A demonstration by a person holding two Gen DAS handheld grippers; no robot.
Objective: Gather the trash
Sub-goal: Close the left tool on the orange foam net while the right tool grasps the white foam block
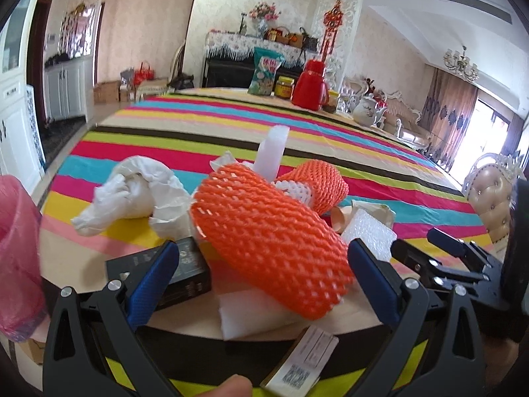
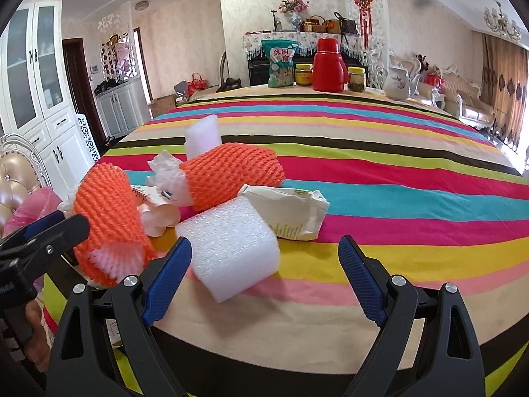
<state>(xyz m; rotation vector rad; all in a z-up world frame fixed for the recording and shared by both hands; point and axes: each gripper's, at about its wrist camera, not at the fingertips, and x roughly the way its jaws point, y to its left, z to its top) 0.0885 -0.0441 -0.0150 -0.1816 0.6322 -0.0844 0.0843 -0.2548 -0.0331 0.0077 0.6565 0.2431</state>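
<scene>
A heap of trash lies near the front edge of the striped table [image 2: 396,178]. My left gripper [image 1: 261,261] is open, its jaws either side of a big orange foam net [image 1: 264,231]. Around the net lie crumpled white paper [image 1: 132,192], a black box [image 1: 188,271], a white foam slab [image 1: 251,314] and a second orange net [image 1: 320,182]. My right gripper [image 2: 264,264] is open, just in front of a white bubble-foam roll [image 2: 231,248]. Behind the roll lie a pale snack wrapper [image 2: 291,208] and the second orange net [image 2: 231,172]. A pink plastic bag [image 1: 16,254] hangs at the left.
At the far end of the table stand a green snack bag [image 2: 281,63], a yellow-lidded jar [image 2: 303,74], a red thermos [image 2: 329,66], a dark jar [image 2: 357,79] and a white teapot [image 2: 398,82]. A padded chair [image 1: 492,198] stands at the right, another chair [image 2: 13,172] at the left.
</scene>
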